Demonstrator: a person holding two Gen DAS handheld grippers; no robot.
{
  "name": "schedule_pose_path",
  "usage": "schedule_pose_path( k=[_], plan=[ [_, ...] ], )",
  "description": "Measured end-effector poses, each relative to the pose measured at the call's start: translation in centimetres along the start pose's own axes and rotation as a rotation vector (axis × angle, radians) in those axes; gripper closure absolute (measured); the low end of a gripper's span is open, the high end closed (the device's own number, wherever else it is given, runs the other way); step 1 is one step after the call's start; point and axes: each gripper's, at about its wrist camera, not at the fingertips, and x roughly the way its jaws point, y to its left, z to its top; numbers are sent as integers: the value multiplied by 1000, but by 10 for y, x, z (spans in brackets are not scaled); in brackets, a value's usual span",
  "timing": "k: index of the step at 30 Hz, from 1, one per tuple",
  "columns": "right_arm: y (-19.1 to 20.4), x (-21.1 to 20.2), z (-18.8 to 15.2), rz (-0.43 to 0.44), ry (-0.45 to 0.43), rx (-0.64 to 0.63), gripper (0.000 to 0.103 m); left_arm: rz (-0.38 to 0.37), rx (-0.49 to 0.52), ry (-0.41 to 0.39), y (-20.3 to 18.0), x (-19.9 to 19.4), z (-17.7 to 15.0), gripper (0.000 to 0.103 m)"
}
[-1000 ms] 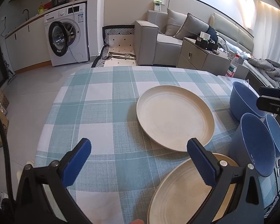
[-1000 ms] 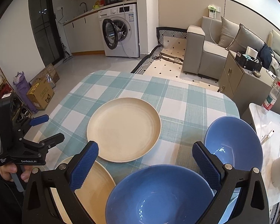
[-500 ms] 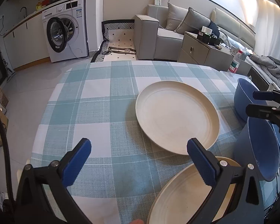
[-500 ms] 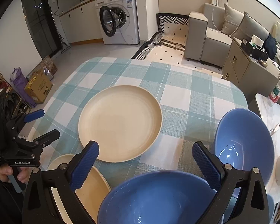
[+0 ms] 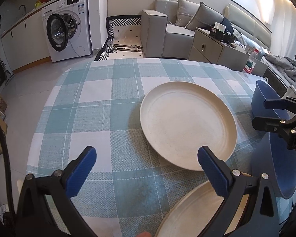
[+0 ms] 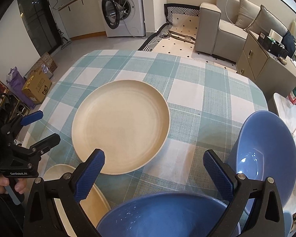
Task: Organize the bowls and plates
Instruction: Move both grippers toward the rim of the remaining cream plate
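Plates and bowls are spread over the checked table (image 5: 92,102). One cream plate (image 6: 120,130) is seen whole, lying flat near the middle of the cloth. A second cream plate (image 5: 189,211) sits at the near edge, but it's cut off by the bottom of both views and partly covered by tool fingers, so its full outline can't be made out.

Two blue bowls are found on the right side: a far blue bowl (image 6: 266,154) and a near blue bowl (image 6: 163,215), the near one cropped at the bottom of the right wrist view and half hidden behind the right tool (image 6: 154,175). In the left wrist view both bowls are squeezed against the right edge and blocked by the right tool's black frame.

The left tool (image 5: 146,165) is held wide apart over bare cloth, nothing gripped. The right tool is spread wide too, also with nothing between the fingers. A hand (image 6: 7,185) is just visible on the left tool's handle.

A washing machine (image 5: 67,31), a grey sofa (image 5: 173,27) and a cardboard box (image 6: 37,85) on the floor can be seen beyond the table.
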Motion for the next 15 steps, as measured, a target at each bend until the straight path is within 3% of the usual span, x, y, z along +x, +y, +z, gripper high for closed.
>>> schedule_pose_path(
  k=[5, 9, 15],
  plan=[
    [-1, 11, 6, -13, 24, -4, 3, 2, 2, 16, 0, 8, 2, 0],
    [-4, 20, 8, -12, 60, -2, 15, 3, 3, 30, -1, 13, 3, 0],
    [-6, 33, 14, -5, 99, -6, 23, 5, 1, 45, 1, 20, 5, 0]
  ],
)
